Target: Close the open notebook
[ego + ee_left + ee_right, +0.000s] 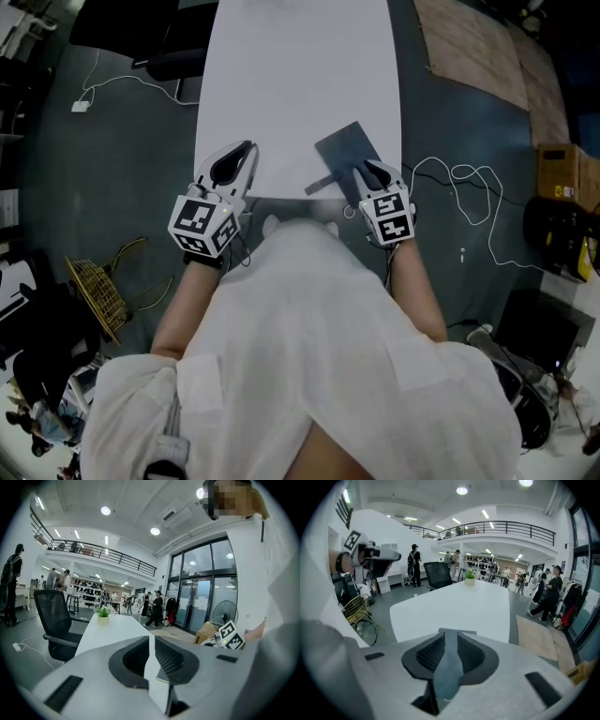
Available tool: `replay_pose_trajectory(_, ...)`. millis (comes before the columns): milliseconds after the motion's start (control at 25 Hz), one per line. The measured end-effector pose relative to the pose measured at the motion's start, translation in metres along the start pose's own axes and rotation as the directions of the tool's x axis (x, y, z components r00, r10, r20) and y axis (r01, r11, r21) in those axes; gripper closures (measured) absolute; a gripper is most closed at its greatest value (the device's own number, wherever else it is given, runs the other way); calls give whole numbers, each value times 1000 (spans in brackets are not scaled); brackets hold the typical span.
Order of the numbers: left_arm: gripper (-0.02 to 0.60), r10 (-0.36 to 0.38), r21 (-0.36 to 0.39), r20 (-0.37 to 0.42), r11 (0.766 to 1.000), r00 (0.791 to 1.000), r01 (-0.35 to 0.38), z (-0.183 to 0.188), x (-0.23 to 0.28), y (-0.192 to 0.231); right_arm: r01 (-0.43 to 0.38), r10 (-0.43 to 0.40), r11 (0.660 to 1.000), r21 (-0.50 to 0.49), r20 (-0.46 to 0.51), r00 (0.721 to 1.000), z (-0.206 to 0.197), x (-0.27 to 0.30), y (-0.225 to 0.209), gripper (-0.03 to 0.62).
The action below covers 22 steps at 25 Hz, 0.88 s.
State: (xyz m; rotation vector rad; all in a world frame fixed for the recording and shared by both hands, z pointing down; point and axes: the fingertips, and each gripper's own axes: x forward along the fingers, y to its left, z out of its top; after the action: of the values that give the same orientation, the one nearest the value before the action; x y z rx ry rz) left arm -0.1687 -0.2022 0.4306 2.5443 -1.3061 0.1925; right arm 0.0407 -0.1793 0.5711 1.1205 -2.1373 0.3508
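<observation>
The dark grey notebook (343, 150) lies at the near right end of the white table (281, 84). My right gripper (372, 172) reaches over its near edge. In the right gripper view a thin dark cover (449, 665) runs edge-on between the jaws, and the right gripper (449, 639) is shut on it, with the cover lifted off the table. My left gripper (249, 150) hovers over the table's near left, apart from the notebook. In the left gripper view the left gripper (152, 641) has its jaws drawn together, with only a thin slit and nothing between them.
A yellow wire basket (98, 291) stands on the floor at the left. White cables (459, 178) and a cardboard box (560, 169) lie at the right. A black office chair (54, 616) stands beside the table, with a small potted plant (103, 613) at its far end. People walk in the background.
</observation>
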Motion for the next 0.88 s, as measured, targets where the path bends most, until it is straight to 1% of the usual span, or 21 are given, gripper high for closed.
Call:
replay_pose_trajectory(80,548,-2,7,8,1000,1000,2,4,1,-2,34,-35,999,19,66,997,12,-12,-16,508)
replay_pose_trajectory(160,548,-3,14,15,1000,1000,2,9,2,-3,63,-70,997,51,140,988,26,-28,-30,509)
replay_pose_trajectory(280,548,-1,25,27,1000,1000,0,16,4,-4,121,-140,989,91,252,958,50,-55,-49,514)
replay_pose_trajectory(400,548,2,34,37,999,999,-4,21,4,-5,170,-211,975,145,350,913,69,-84,-63,537)
replay_pose_trajectory(600,548,6,48,51,999,999,-9,29,5,-6,213,-312,944,251,477,822,94,-127,-80,589)
replay_pose_trajectory(720,548,10,57,58,998,998,-13,33,4,-7,251,-364,928,276,517,775,104,-149,-90,589)
replay_pose_trajectory(800,548,13,61,63,998,998,-17,36,3,-8,274,-391,918,287,531,752,108,-160,-96,589)
replay_pose_trajectory(880,548,17,65,71,998,997,-21,39,2,-8,282,-409,910,305,541,735,111,-168,-100,589)
